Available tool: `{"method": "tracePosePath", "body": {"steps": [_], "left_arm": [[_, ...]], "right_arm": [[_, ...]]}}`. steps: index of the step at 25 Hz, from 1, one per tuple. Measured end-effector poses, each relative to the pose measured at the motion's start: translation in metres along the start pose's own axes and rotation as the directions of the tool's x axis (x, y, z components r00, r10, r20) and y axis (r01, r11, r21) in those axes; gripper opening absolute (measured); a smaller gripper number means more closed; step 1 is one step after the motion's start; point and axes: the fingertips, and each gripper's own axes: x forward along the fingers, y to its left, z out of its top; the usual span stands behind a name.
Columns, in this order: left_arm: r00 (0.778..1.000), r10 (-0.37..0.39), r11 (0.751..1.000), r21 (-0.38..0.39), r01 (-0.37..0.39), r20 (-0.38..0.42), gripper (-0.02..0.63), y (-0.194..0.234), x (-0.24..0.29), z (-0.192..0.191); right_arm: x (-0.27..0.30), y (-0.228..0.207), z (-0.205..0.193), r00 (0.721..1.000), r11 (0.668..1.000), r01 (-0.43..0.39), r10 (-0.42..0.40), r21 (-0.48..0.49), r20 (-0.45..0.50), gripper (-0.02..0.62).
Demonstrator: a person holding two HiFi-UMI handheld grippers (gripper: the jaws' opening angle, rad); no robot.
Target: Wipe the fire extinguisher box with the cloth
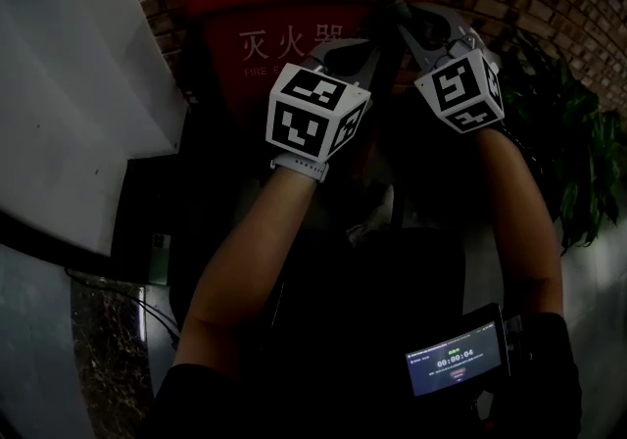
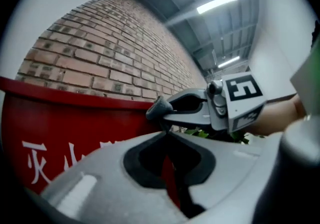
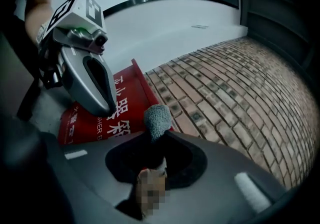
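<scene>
Right tool (image 3: 159,136) tight on cloth (image 3: 158,118)

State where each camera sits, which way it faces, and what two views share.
Head view: on the person's head, looking down at forearms, left gripper, right gripper and fire extinguisher box.
Left gripper view: rides the left gripper, faces box and brick wall; own shut jaws below.
Right gripper view: rides the right gripper, faces box and wall; own jaws shut on grey cloth.
Shared: all show the box; each gripper view shows the other gripper.
</scene>
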Motion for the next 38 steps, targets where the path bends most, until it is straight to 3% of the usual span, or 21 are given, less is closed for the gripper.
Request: {"method": "tracePosePath", "body": {"steps": [5,12,27,38], "left_arm": [[1.0,-0.007,1.0,-0.026,0.007,-0.003,0.003,0.002,-0.003,-0.023],[1.0,0.009,0.997,-0.073,-0.011,-0.02,0.003,0.01,-0.009,-0.075],[0.998,0.001,0.988,-0.151,-0.011,-0.066,0.003,0.008,-0.015,-0.208],[0.996,0.003,0.979,-0.204,-0.021,-0.089,0.003,0.006,-0.011,-0.271]], "right_arm": [[0.011,0.009,-0.009,1.0,0.999,-0.025,0.024,-0.048,-0.013,0.064],[0.013,0.04,-0.03,0.999,0.999,-0.037,0.037,-0.013,-0.025,0.064],[0.018,0.185,-0.105,0.965,0.973,-0.231,0.232,0.018,-0.123,0.064],[0.024,0.264,-0.142,0.947,0.961,-0.275,0.264,-0.039,-0.18,0.063]]}}
